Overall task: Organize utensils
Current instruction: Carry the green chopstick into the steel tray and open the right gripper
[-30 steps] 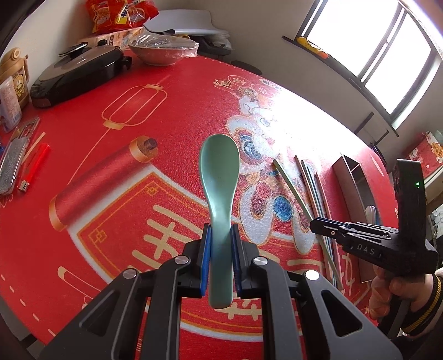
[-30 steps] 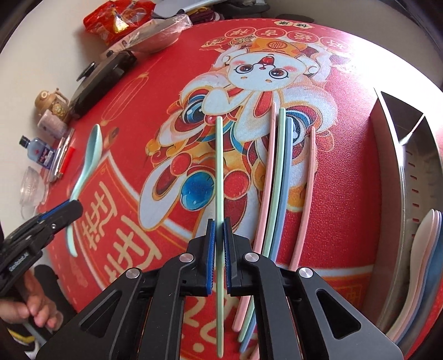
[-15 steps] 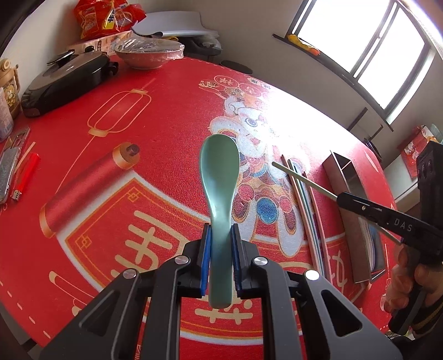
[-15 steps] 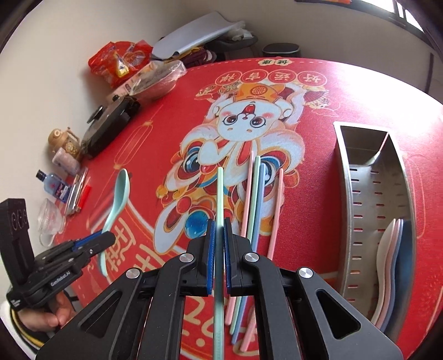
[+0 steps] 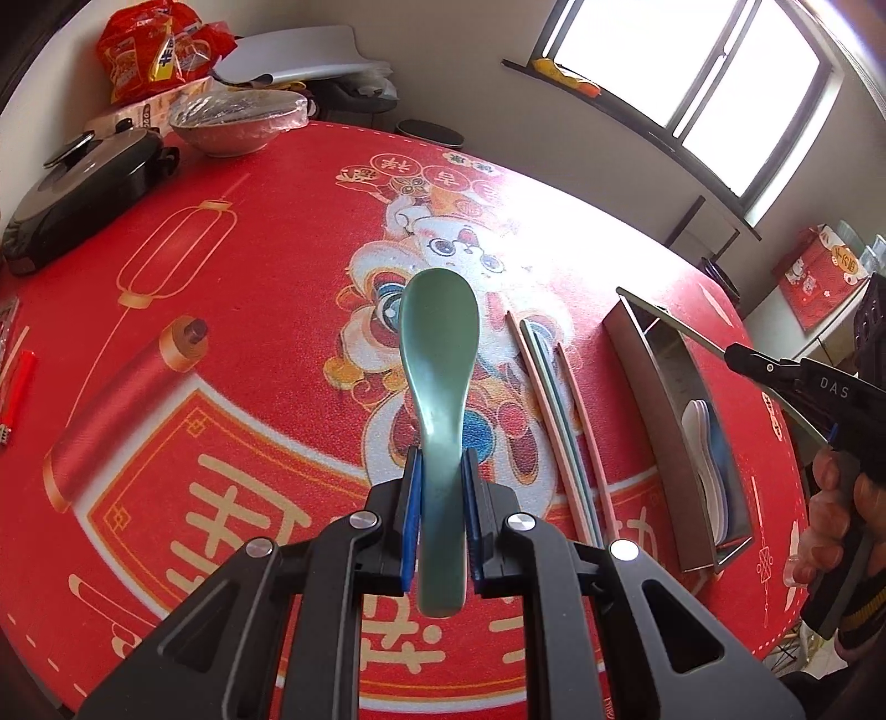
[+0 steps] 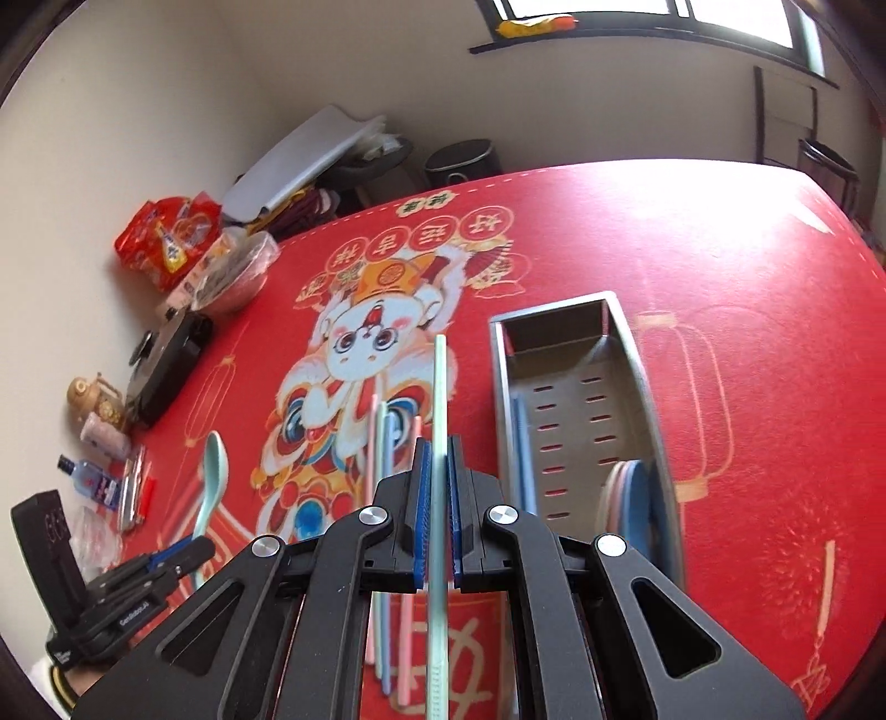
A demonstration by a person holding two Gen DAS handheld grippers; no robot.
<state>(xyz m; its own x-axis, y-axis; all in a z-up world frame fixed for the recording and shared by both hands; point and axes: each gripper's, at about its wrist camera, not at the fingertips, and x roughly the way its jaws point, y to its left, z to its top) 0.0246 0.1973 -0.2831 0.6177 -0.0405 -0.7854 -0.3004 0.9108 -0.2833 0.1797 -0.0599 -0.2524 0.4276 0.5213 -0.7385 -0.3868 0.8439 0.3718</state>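
My left gripper is shut on the handle of a green spoon and holds it above the red mat, bowl end forward. My right gripper is shut on a pale green chopstick, held in the air left of the metal utensil tray. The tray also shows in the left wrist view, with pale spoons in its near end. Several pink, green and blue chopsticks lie on the mat left of the tray. The right gripper shows at the right edge of the left wrist view, over the tray.
At the far left of the round table stand a black cooker, a covered bowl and red snack bags. A small bottle, a teapot and a lighter sit near the left edge.
My right gripper has lifted the green chopstick off the mat and carried it right toward the tray. My left gripper has risen a little with the spoon.
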